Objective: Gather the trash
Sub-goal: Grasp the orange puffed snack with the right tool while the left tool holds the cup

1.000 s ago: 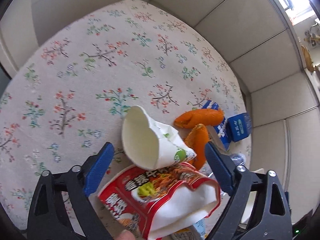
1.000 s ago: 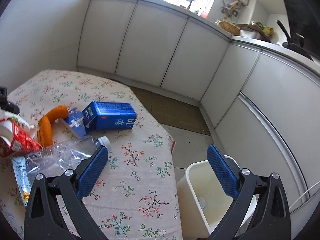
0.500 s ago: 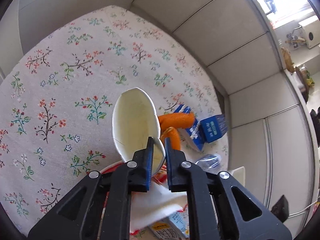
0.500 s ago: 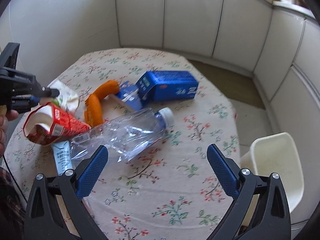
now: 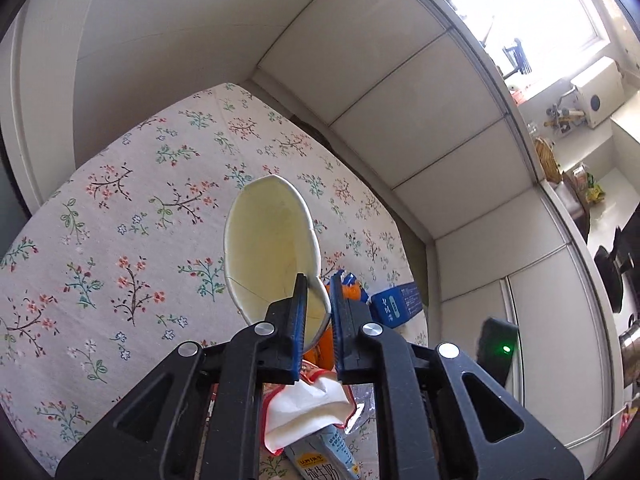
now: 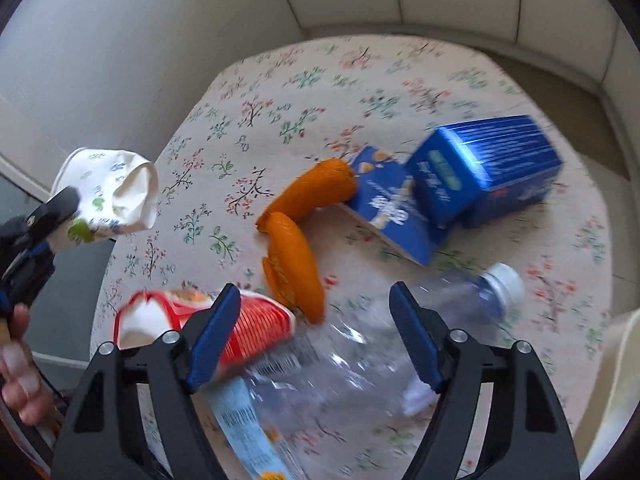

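we note the left tool [image 5: 318, 312] clamped on the thin wall of a crushed paper cup [image 5: 272, 248], lifted clear of the floral cloth surface [image 5: 120, 240]; the cup's creamy oval mouth faces away from the tool. the right tool [image 6: 316, 336] has just been closing, blue ribbed pads apart, with a crumpled clear plastic bottle [image 6: 360, 356] between them, not pinched. just ahead of it lie two matte orange peel pieces [image 6: 296, 264]; beyond, two glossy blue cartons [image 6: 480, 176]. left of it, a red-and-white wrapper [image 6: 256, 320].
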